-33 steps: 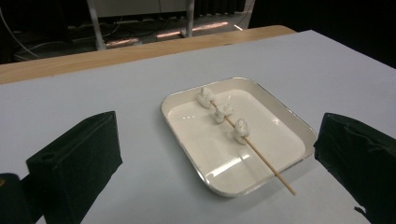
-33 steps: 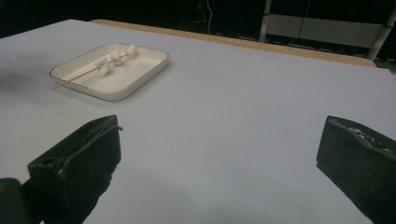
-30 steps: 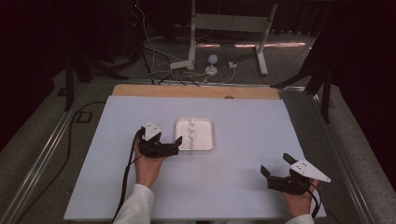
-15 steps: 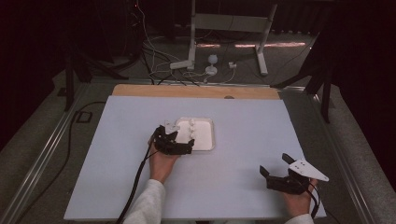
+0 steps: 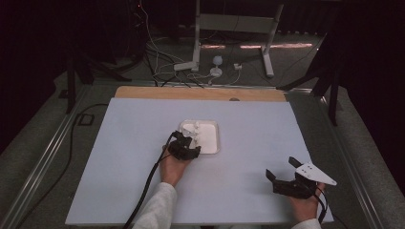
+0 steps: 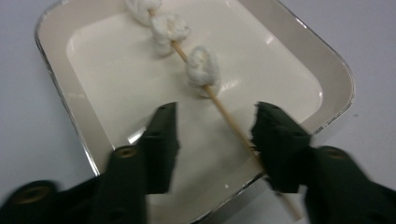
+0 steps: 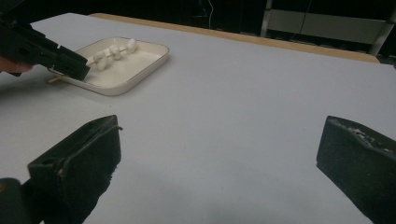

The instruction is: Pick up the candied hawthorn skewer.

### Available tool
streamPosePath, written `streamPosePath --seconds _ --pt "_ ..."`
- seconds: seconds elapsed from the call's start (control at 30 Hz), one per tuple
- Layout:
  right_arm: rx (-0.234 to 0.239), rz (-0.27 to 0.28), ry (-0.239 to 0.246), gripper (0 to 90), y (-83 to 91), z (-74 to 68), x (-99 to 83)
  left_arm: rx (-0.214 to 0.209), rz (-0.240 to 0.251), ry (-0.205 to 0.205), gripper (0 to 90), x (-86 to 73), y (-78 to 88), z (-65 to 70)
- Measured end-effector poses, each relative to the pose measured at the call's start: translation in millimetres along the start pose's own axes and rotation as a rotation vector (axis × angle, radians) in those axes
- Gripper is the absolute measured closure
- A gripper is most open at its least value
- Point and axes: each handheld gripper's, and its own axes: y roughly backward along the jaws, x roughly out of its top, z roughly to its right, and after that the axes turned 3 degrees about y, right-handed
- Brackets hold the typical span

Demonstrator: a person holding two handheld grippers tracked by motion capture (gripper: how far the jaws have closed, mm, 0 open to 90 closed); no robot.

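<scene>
Closing in: the left gripper [image 6: 212, 135] sits low over the near end of the tray [image 6: 56, 93], its jaws have just been narrowing, and the skewer [image 6: 229, 119] runs between them.
Left jaws: half-closed, a gap showing on both sides of the stick in the left gripper view; the pads are not yet pressing, though the right-hand pad is very near the wood and I cannot rule out a light touch.
Right gripper [image 5: 286, 177]: resting near the table's front right corner, well apart from the tray, jaws wide with nothing between them.
Skewer position: lying slantwise in the white tray, its bare end sticking out over the near rim; three white puffs [image 6: 203, 67] are threaded along the far part.
Tray position: middle of the pale table [image 5: 248, 124], seen also from the right gripper view [image 7: 119, 86].
Weight: likely very light; the stick is thin, and the puffs look like marshmallows.
Stiffness: the wood is stiff but slender and could snap or roll under a hard pinch.
Softness: the puffs are squashy and possibly sticky; squeezing them would deform them.
Where to hold: the bare wood between the nearest puff and the rim, pinched across the stick.
Risk: the round stick may spin or slip between flat pads, and the loaded far end may droop when lifted.
</scene>
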Motion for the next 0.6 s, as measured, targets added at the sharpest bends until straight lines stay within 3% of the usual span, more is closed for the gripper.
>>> streamPosePath --seconds 0.13,0.33,0.6 --pt "-0.016 -0.013 -0.003 0.1 -1.4 0.0 -0.7 0.030 -0.029 -0.011 68.4 1.5 2.0 1.1" --pt "-0.014 -0.004 0.000 0.1 -0.2 -0.9 0.0 0.042 -0.052 0.022 87.1 2.3 4.1 -4.1" --pt "-0.010 -0.005 -0.004 0.1 -0.8 -1.2 -0.2 0.040 -0.030 0.034 89.6 0.5 7.3 -6.4"
